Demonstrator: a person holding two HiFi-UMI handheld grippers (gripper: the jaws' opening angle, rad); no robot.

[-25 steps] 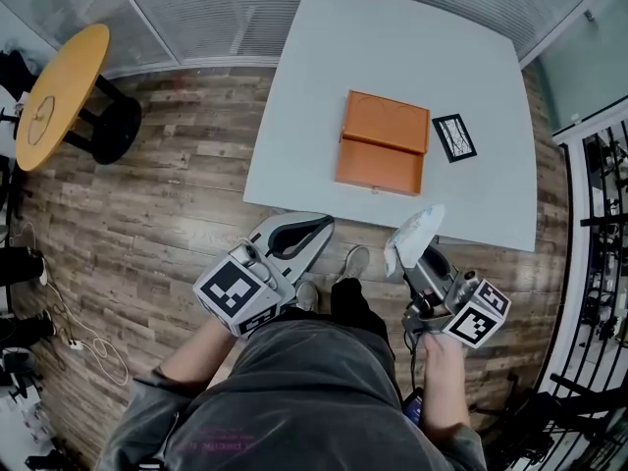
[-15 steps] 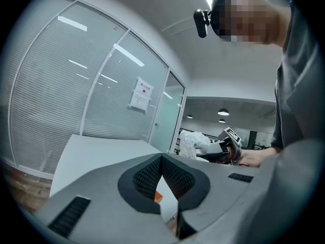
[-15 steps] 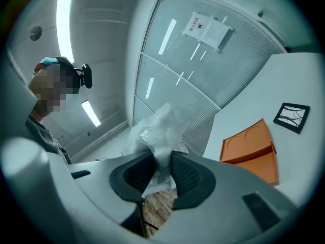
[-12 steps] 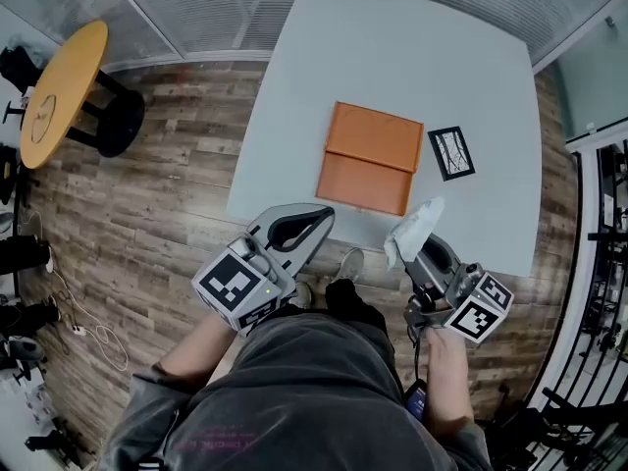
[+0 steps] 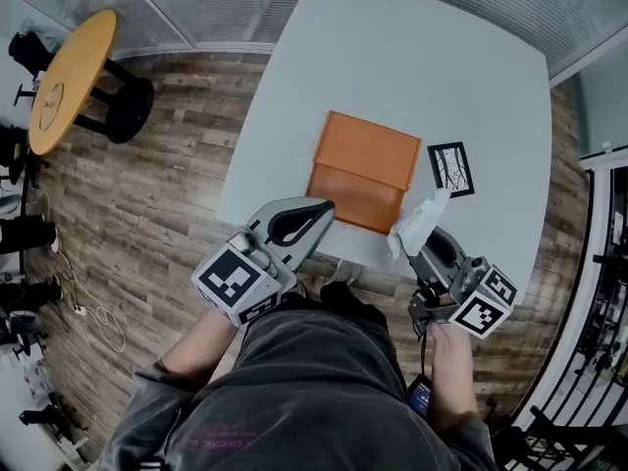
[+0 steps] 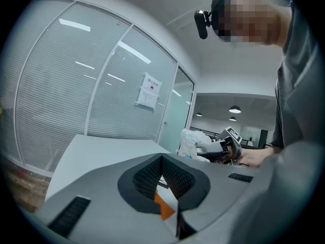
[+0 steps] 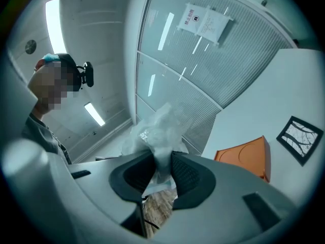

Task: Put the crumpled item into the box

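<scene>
Head view: pale grey counter [image 5: 392, 57] over a wood-plank floor [image 5: 167, 194]. An orange box [image 5: 363, 170] lies flat near the counter's near edge with its lid down. A small black-framed card [image 5: 452, 168] lies just beside the box on its right, apart from it. Right gripper [image 5: 419, 250]: jaws clamped on the crumpled item [image 5: 420, 222], a white crinkled wad that sticks out past the fingertips. The right gripper view confirms this, with both pads pressing on the wad's lower part [image 7: 157, 131]. The item is over the near edge of the counter, close to the box's near right corner, outside the box and clear of it. Left gripper [image 5: 327, 207]: jaws closed tip to tip with nothing held; in its own view only a sliver of the orange box shows through the gap behind the tips. It sits at the counter's near edge, beside the box's near left corner. A round yellow table [image 5: 71, 77] stands well off to the left.
</scene>
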